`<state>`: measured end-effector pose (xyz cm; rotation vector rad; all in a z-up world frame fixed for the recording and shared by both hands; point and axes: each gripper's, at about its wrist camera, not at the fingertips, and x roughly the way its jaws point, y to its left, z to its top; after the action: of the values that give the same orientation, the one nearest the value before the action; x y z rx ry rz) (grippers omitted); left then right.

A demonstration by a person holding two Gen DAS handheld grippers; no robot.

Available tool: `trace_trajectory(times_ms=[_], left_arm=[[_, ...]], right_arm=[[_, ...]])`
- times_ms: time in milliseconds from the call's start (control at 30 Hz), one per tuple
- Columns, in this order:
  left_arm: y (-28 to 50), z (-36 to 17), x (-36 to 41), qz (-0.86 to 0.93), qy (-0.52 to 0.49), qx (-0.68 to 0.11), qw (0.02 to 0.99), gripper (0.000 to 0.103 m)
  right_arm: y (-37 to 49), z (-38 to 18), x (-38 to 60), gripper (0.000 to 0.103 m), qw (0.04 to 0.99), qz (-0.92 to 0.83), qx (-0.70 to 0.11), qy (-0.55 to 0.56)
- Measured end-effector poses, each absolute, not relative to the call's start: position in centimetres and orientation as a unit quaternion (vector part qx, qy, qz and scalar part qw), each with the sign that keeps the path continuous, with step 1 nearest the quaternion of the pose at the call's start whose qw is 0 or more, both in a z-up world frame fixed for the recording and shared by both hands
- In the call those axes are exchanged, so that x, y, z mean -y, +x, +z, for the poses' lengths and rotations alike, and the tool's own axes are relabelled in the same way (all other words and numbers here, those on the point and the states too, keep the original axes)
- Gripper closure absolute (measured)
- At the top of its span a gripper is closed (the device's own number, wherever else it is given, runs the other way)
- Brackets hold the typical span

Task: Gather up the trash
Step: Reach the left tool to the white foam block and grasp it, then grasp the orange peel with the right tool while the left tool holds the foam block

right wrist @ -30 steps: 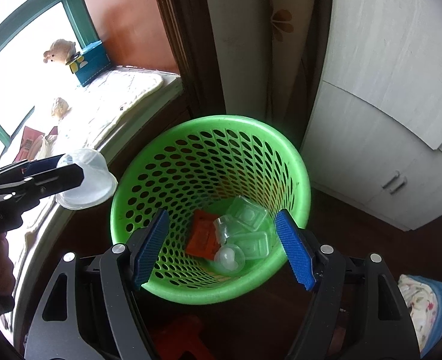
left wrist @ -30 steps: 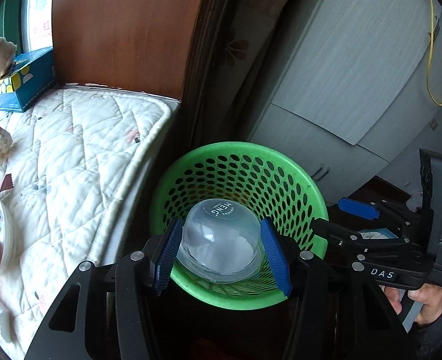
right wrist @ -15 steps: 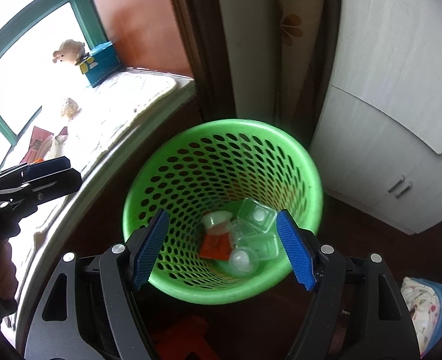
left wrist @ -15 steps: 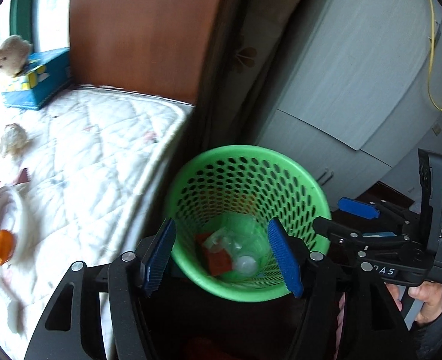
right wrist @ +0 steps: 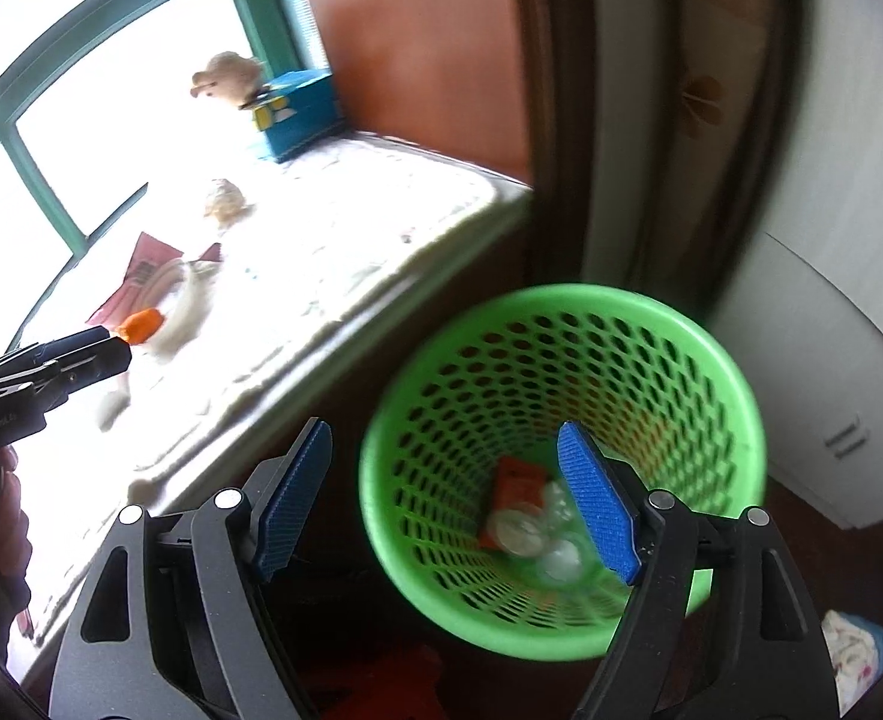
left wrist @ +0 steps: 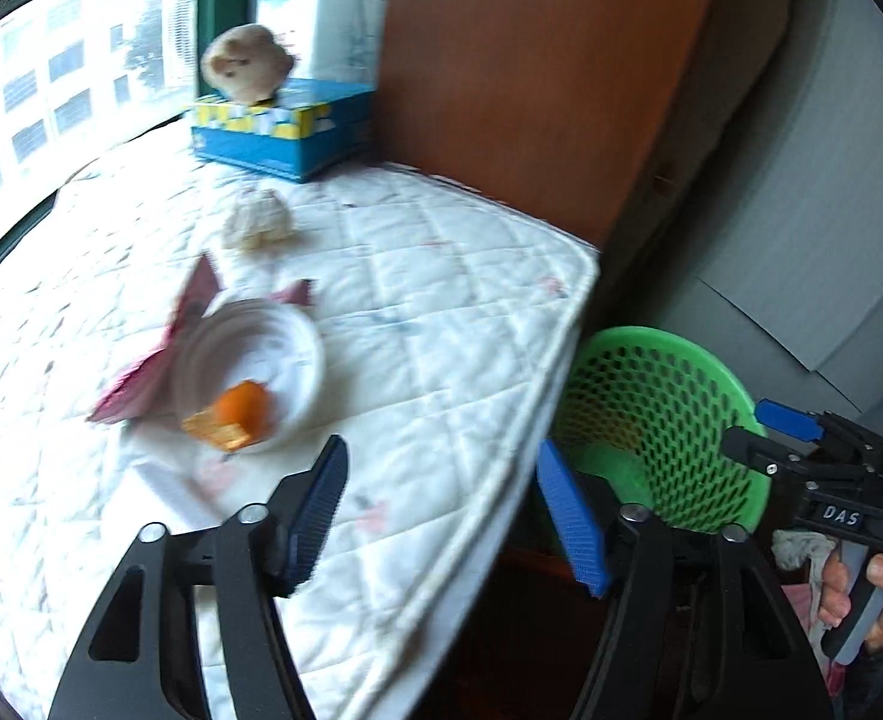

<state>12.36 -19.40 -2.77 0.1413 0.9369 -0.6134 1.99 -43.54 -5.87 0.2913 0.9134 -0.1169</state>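
A green mesh basket [right wrist: 561, 420] stands on the floor beside the mattress; it also shows in the left wrist view [left wrist: 663, 420]. It holds an orange wrapper [right wrist: 516, 483] and clear plastic cups [right wrist: 555, 546]. On the white quilted mattress [left wrist: 411, 312] lie a white plate [left wrist: 249, 372] with an orange piece [left wrist: 240, 411], a red wrapper [left wrist: 141, 372] and a crumpled tissue [left wrist: 258, 219]. My left gripper [left wrist: 441, 510] is open and empty over the mattress edge. My right gripper [right wrist: 447, 498] is open and empty above the basket's left rim.
A blue tissue box [left wrist: 285, 132] with a plush toy [left wrist: 246, 63] sits by the window. A brown wooden panel [left wrist: 531, 60] and grey cabinet [right wrist: 831, 360] stand behind the basket. The right gripper shows at the right of the left wrist view [left wrist: 801, 450].
The left gripper let the clear cup fall into the basket, then swung left over the mattress toward the plate. The right gripper shifted left off the basket's centre.
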Motion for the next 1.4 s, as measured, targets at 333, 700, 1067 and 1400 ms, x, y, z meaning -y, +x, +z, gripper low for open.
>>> trace_trajectory(times_ms=[333,700,1067,1400], left_arm=[[15.2,-4.4,11.0,-0.227,0.082,-0.448,0.861,0.014],[17.2,-8.5,8.5,-0.216,0.104,-0.485,0.841,0.011],[17.6,-9.9,8.5,-0.237,0.104,-0.487,0.834,0.031],[16.5,-7.9,6.3,-0.227,0.085,-0.462,0.853,0.033]], right_arm=[[6.2,-4.9,38.5,0.023,0.891,0.0,-0.439,0.111],[10.1,-4.9,33.9,0.022,0.887,0.046,-0.45,0.093],[13.4,-5.0,28.9,0.024,0.881,0.098,-0.457,0.072],[15.5,-5.4,25.1,0.034,0.875,0.138,-0.461,0.057]])
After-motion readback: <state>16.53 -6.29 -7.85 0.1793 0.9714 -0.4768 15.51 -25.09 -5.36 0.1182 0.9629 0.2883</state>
